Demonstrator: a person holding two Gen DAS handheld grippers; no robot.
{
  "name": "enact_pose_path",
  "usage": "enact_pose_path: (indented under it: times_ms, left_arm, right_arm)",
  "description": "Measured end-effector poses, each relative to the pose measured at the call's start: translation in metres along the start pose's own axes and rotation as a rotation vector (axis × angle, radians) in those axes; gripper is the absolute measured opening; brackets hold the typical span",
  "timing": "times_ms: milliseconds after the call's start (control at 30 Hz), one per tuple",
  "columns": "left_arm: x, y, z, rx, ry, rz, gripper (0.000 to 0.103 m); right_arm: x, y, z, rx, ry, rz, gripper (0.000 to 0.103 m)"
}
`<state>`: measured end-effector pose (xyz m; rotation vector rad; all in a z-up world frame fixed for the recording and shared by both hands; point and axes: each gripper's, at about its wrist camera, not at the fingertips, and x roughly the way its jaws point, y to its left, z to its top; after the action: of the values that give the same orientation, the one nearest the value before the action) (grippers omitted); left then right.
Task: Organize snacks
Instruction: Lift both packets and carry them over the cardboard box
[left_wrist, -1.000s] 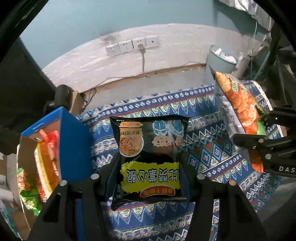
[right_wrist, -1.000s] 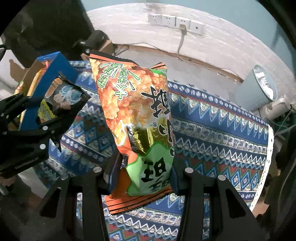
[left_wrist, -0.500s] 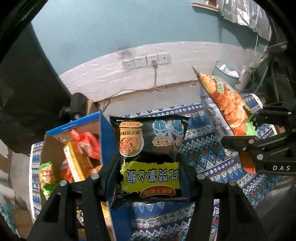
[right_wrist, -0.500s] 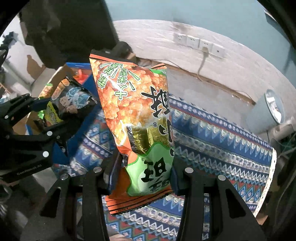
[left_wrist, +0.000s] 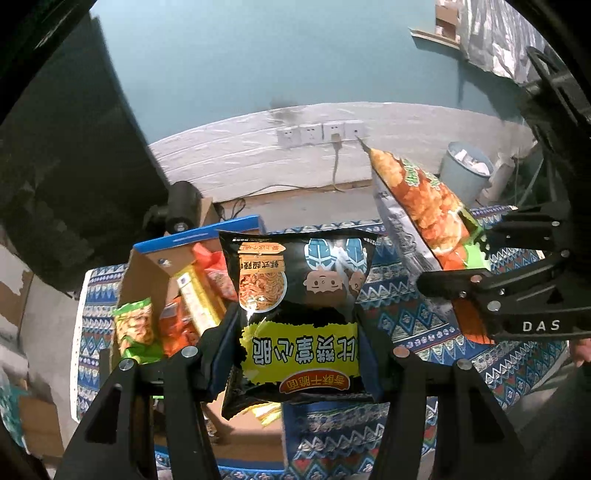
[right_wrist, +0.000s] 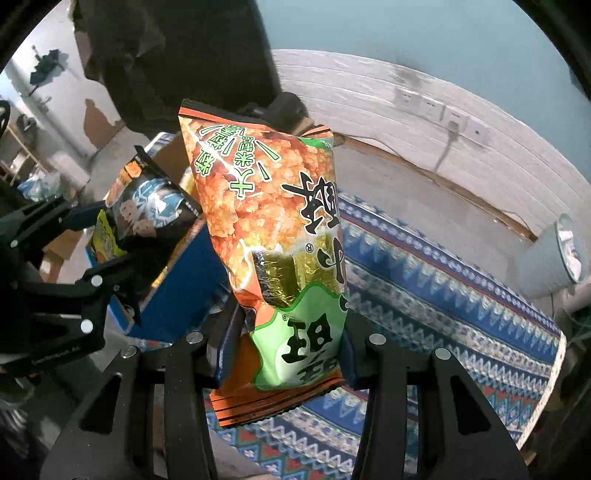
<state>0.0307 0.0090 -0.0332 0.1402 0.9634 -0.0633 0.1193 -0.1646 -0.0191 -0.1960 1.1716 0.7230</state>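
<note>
My left gripper (left_wrist: 295, 350) is shut on a black noodle snack packet (left_wrist: 295, 295) with a yellow label, held upright over the near edge of an open blue cardboard box (left_wrist: 155, 273). Several snack packs lie inside that box. My right gripper (right_wrist: 280, 350) is shut on a tall orange and green snack bag (right_wrist: 269, 229), held up above the patterned cloth. In the left wrist view the right gripper (left_wrist: 491, 291) and its orange bag (left_wrist: 424, 203) sit to the right. In the right wrist view the left gripper (right_wrist: 85, 280) with the black packet (right_wrist: 147, 210) is at the left, beside the blue box (right_wrist: 177, 291).
A blue patterned cloth (left_wrist: 406, 317) covers the table. Behind it are a white brick wall with sockets (left_wrist: 321, 133) and a plugged cable. A pale blue waste bin (left_wrist: 465, 173) stands at the far right. A dark camera-like object (left_wrist: 177, 210) sits behind the box.
Both grippers have risen and moved left toward the blue box, each keeping its packet. The box's inside has come into the left wrist view.
</note>
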Motion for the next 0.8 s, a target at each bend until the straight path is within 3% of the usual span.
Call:
enact_pose_path:
  times_ms: [800]
  left_arm:
    - [-0.003, 0.114, -0.045, -0.185, 0.026, 0.097, 0.058]
  right_arm:
    - [0.047, 0.103, 0.068, -0.109, 0.009, 0.142, 0.044]
